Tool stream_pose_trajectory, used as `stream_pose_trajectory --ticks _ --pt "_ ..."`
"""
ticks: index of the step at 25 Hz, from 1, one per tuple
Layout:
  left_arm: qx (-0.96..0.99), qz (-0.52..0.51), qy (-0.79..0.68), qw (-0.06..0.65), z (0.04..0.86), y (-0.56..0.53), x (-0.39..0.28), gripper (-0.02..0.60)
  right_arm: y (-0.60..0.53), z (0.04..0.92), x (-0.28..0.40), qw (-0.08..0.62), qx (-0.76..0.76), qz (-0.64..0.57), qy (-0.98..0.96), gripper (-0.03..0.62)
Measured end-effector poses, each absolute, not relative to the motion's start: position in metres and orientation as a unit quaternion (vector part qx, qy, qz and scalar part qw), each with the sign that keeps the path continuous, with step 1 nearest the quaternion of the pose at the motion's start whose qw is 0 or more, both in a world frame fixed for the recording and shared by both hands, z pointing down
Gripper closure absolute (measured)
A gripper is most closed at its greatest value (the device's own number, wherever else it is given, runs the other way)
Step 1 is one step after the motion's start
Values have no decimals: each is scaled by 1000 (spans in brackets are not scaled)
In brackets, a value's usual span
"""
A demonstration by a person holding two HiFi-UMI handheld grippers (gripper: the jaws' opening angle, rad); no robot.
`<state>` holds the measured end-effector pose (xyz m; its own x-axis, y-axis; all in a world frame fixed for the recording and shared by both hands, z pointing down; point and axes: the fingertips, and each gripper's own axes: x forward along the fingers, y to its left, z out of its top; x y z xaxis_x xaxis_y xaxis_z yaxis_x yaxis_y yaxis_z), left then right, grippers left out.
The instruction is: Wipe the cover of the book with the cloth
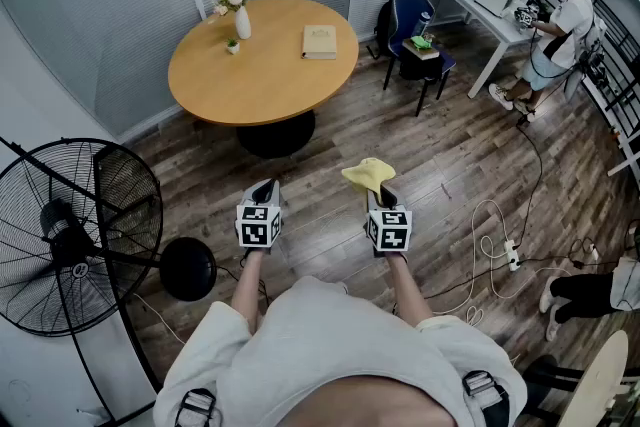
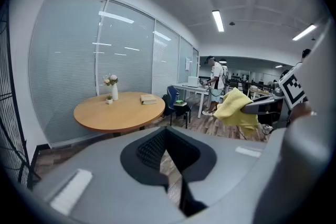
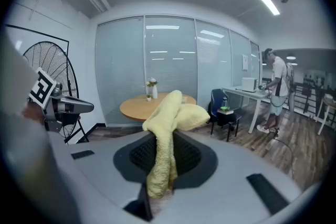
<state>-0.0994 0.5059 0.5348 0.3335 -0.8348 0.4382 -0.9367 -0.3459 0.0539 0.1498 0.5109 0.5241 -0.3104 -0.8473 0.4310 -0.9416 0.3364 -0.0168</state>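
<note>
With the yellow cloth (image 1: 367, 173) pinched in our right gripper (image 1: 386, 195) at frame centre and our left gripper (image 1: 266, 190) closed empty, the book (image 1: 320, 41) lies well apart on the round table (image 1: 250, 85) above, so the floppy cloth could slip free on approach.

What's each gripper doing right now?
Left gripper: shut, empty.
Right gripper: shut on the yellow cloth.

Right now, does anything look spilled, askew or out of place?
Nothing stands out. The book lies flat on the round table, the yellow cloth is pinched in the right gripper, and the left gripper holds nothing.
</note>
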Motion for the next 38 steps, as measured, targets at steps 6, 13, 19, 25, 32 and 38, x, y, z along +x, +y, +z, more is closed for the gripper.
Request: stream_pose_trajectory --ticks 6,13,19,25,32,38 --pt "805 173 -547 149 535 510 -86 572 518 528 152 179 554 136 -802 526" --pt "803 178 -548 153 540 514 -76 572 519 529 162 174 552 137 -804 526" --pt "799 183 -551 155 543 512 -59 572 514 533 179 173 545 141 -808 526" --pt "794 183 -558 159 547 505 -45 572 502 538 191 171 536 146 -813 526" --pt "789 185 -564 162 555 493 -47 572 479 539 188 167 533 144 -817 526" --pt "791 186 -559 163 561 470 -48 572 461 545 187 173 534 146 -815 526"
